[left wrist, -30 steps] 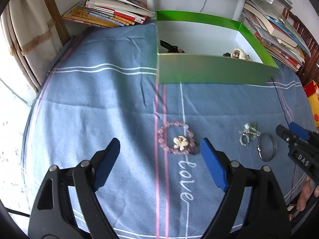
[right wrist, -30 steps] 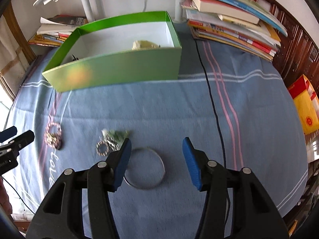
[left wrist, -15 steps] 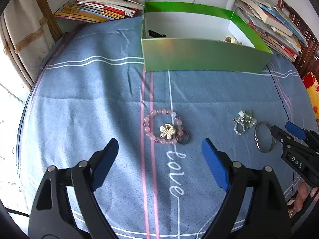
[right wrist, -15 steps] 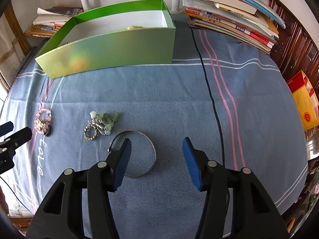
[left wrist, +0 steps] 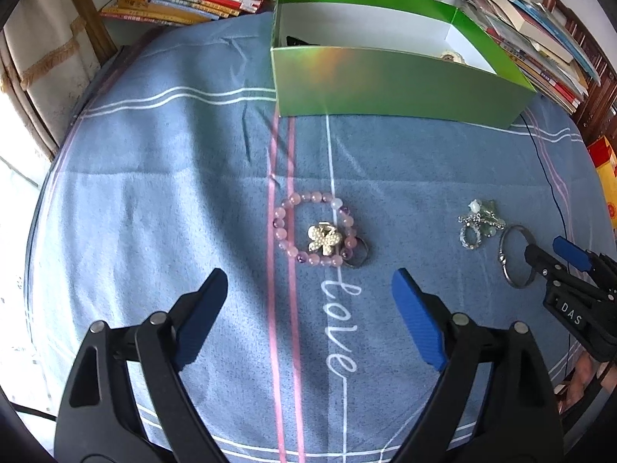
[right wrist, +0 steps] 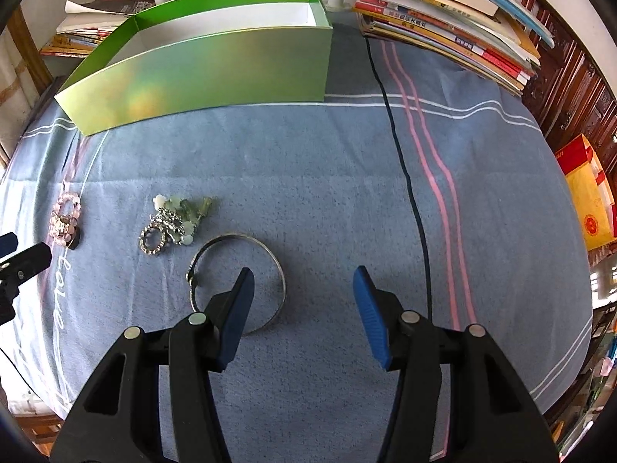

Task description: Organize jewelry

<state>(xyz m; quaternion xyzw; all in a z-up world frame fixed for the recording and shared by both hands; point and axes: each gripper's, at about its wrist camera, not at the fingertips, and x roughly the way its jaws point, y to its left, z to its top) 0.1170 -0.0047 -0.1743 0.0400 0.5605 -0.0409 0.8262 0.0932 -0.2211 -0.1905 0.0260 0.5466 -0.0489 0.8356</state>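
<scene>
Left tool: the left tool [left wrist: 308, 305] hangs over the desk with its jaws spread wide and nothing between them; the pink bead bracelet [left wrist: 314, 231] lies just beyond the blue pads.
Right tool: the right tool [right wrist: 302, 308] stands about half open and empty, its left pad above the silver bangle [right wrist: 239, 281], the right pad over bare cloth.
Jewelry left out: the bead bracelet, with a pearly bow charm [left wrist: 324, 238] lying inside its loop and a small dark ring [left wrist: 356, 256] touching its right edge; to the right a cluster of green and silver charms [right wrist: 173, 223], just beside the bangle.
Destination: the green box [left wrist: 385, 81] at the far side, open-topped; something dark and something pale already lie inside, too hidden to name.
Doing the step well: I judge that each tool is lining up a pick. The bangle's thin rim should sit between the pads, so the right tool likely needs shifting left; the left tool should close on one side of the beads, clear of the loose ring.
Surface: blue cloth with pink and white stripes and the stitched word "love" [left wrist: 339, 328]; soft, so pads can press down slightly.
Room: stacks of books [right wrist: 443, 19] left and right of the box, a black cable [right wrist: 405, 173] across the cloth, dark wooden furniture at far right.
</scene>
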